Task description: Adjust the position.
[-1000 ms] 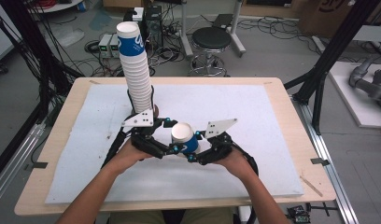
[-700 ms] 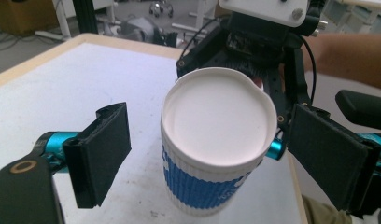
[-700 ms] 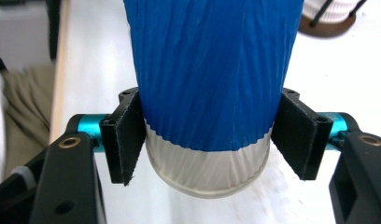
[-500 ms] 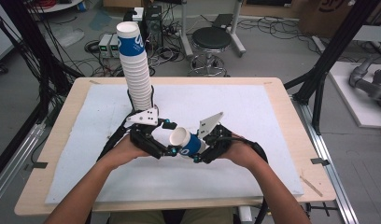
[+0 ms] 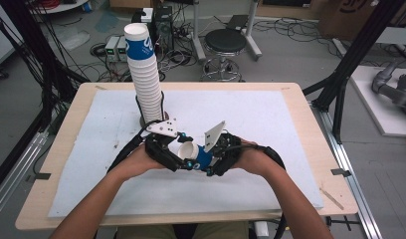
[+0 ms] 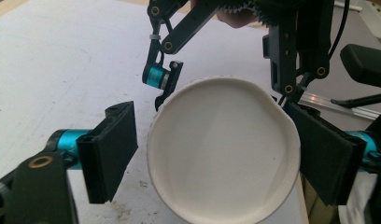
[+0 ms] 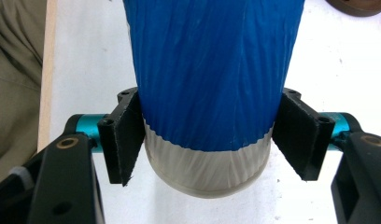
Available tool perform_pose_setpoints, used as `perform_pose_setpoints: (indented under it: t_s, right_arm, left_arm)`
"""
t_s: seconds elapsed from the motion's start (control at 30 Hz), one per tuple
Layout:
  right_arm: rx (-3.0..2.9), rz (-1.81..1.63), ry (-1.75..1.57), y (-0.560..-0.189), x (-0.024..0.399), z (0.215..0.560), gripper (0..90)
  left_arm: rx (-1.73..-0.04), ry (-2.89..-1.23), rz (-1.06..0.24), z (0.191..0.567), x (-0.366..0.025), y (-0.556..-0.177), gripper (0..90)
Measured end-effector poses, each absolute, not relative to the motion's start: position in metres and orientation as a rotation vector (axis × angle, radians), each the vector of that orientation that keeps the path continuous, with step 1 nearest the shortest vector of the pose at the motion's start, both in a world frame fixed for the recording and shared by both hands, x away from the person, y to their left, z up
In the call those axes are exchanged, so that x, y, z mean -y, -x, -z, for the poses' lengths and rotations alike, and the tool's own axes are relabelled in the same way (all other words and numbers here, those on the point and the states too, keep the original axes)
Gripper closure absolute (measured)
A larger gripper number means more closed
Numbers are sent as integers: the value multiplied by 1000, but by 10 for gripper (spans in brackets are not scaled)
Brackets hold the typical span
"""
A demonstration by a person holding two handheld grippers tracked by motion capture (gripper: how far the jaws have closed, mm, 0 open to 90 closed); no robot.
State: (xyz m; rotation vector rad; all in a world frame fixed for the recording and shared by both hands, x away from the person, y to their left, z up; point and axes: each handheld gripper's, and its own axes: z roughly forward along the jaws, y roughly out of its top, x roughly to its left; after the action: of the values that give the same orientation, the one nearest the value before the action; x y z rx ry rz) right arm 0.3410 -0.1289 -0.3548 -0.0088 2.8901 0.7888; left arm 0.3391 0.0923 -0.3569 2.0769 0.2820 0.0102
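- Right, the table (image 5: pixel 300 107) has a pale wooden edge and a white mat (image 5: pixel 270 124) over most of its top; both of the person's forearms come in from the near edge.
- The cup stack (image 5: pixel 144 69), a tall tower of blue-and-white paper cups, stands upright at the mat's far left, well behind the hands.
- The left gripper (image 5: pixel 177 157) sits just left of centre and points toward the right one. Its jaws have just been closing, with the cup's open mouth between them. In the left gripper view the right-hand pad (image 6: pixel 326 156) touches the rim, while the left-hand pad (image 6: pixel 111 149) stands just clear of it, so there is no pinch from this side.
- The right gripper (image 5: pixel 207 160) faces it from the right. Its jaws have just eased apart a little, yet they clamp the cup at its base end: in the right gripper view, both pads (image 7: pixel 125 140) press the blue wall just above the white bottom band.
- The paper cup (image 5: pixel 193 153) is held off the mat between the two grippers, lying roughly level, white mouth toward the left gripper, blue body toward the right.
- The rim (image 6: pixel 223 149) looks slightly out of round on the side where the pad touches it.
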Motion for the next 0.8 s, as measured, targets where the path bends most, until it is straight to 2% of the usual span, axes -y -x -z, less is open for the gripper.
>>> perform_pose_setpoints:
  t_s: [0.27, 0.5, 0.67, 0.8]
  right_arm:
    - [-2905, -722, 26, -339, 127, 356, 306]
    - [-2920, -693, 39, -337, 127, 356, 306]
    - [-2893, -792, -34, -339, 131, 353, 199]
    - [-2863, -940, -99, -338, 139, 348, 197]
  left_arm:
    - [-259, -2116, 18, 360, -90, -340, 290]
    - [-233, -2132, 17, 362, -90, -339, 303]
    - [-234, -2077, 0, 364, -96, -338, 305]
    - [-252, -2019, 6, 366, -102, -337, 305]
